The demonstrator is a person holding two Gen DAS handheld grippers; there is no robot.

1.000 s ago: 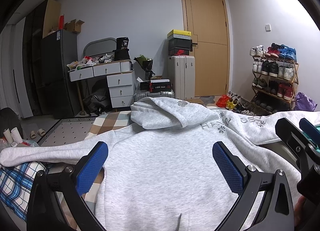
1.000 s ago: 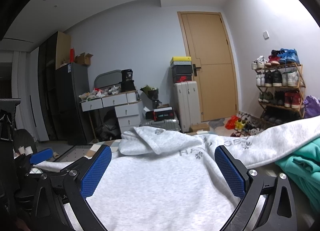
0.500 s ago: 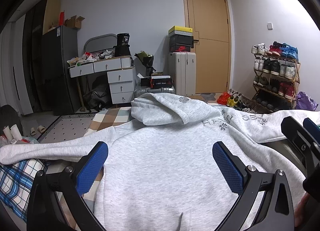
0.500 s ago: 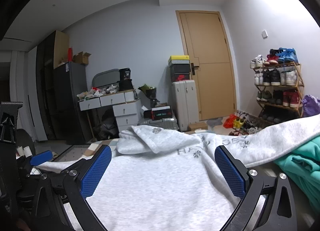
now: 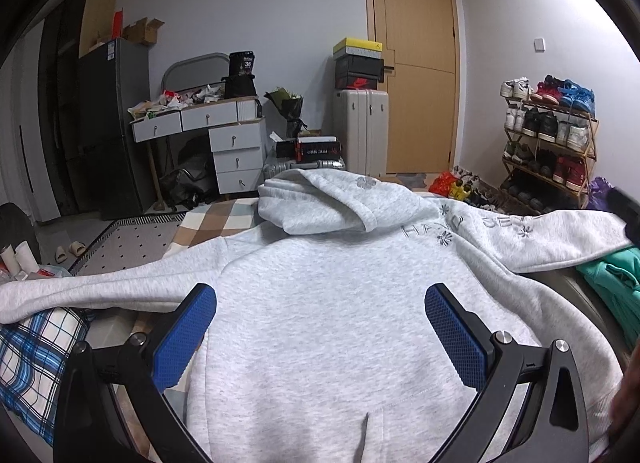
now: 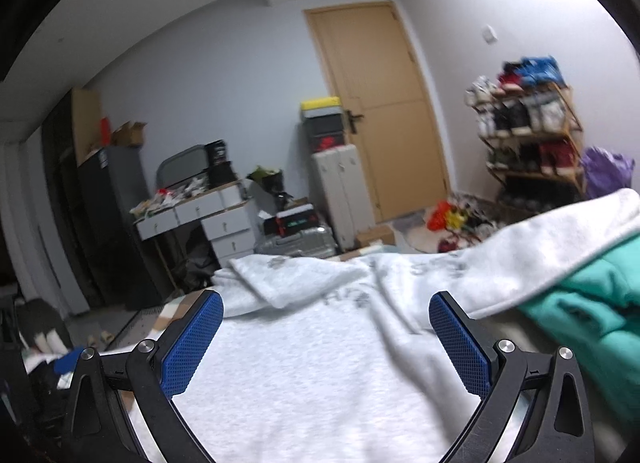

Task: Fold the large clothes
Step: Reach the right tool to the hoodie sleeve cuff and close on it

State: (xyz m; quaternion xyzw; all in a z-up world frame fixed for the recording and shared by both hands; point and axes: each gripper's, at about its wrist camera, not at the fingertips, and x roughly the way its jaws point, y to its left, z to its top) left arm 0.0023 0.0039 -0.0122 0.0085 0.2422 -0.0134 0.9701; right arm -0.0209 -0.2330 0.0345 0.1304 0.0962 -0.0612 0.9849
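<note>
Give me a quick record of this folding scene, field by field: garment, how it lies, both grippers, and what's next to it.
garment: grey hoodie, front up, pocket toward the cameras
state: spread flat, unfolded, sleeves out to both sides, hood lying at the far end
left gripper: open, above the hoodie's body, holding nothing
right gripper: open, above the hoodie, holding nothing
neighbour: green garment by the hoodie's right sleeve
view quality: right wrist view blurred
</note>
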